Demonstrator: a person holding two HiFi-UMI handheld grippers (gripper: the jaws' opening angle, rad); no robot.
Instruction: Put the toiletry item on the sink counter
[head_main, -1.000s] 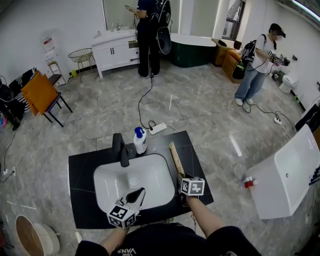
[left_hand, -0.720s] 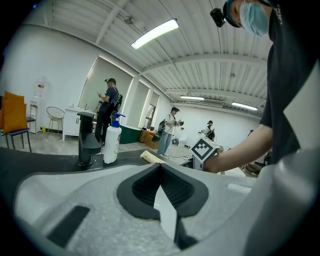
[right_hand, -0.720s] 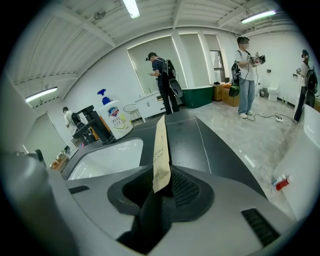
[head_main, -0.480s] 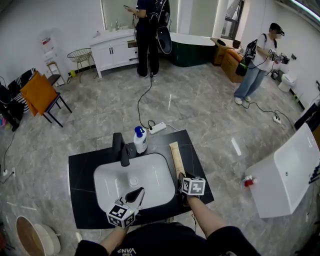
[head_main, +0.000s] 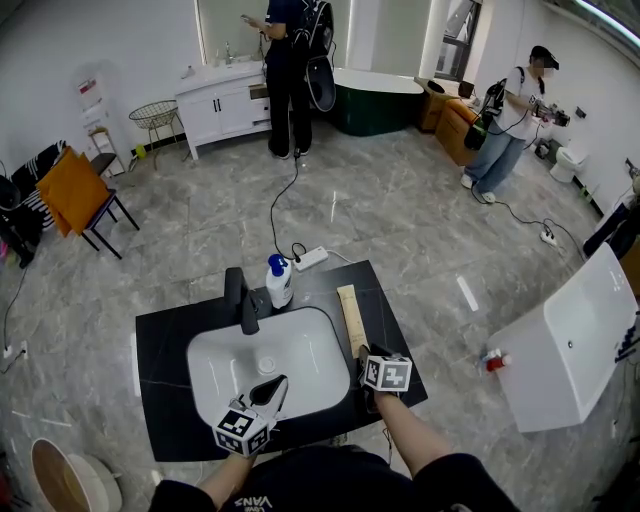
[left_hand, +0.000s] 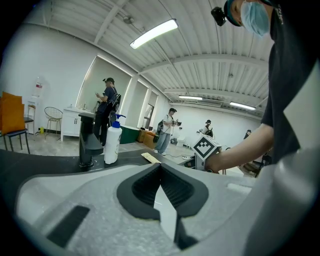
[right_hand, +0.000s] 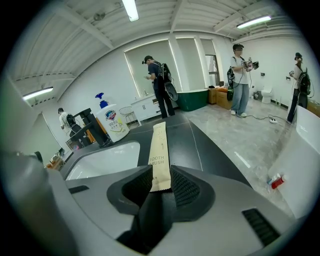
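Between the spread jaws of the right gripper: the near end of a tan paper toothbrush packet, flat on the black sink counter. Jaws just now opening, the pads close on either side of that end without clamping it. Stretching straight ahead from that gripper: the rest of the packet, printed side up, along the counter's right strip.

Just left of the right gripper: the white basin, sunk into the counter. Ahead and to the left, at the basin's far edge: a black tap. Right beside the tap, an upright white pump bottle with a blue top, left of the packet's far tip and apart from it.

Further left of the right gripper, over the basin's near rim: the left gripper, jaws pressed together at the tips, nothing between them. Tap and bottle ahead of it, a little to its left.

Far ahead of both grippers, past the counter: grey marbled floor, with a white power strip close behind the counter. Further off, a white vanity with a person in dark clothes standing at it, and a dark green bathtub. Well off to the right, a second person in a white top. Far to the left of the left gripper: an orange chair.
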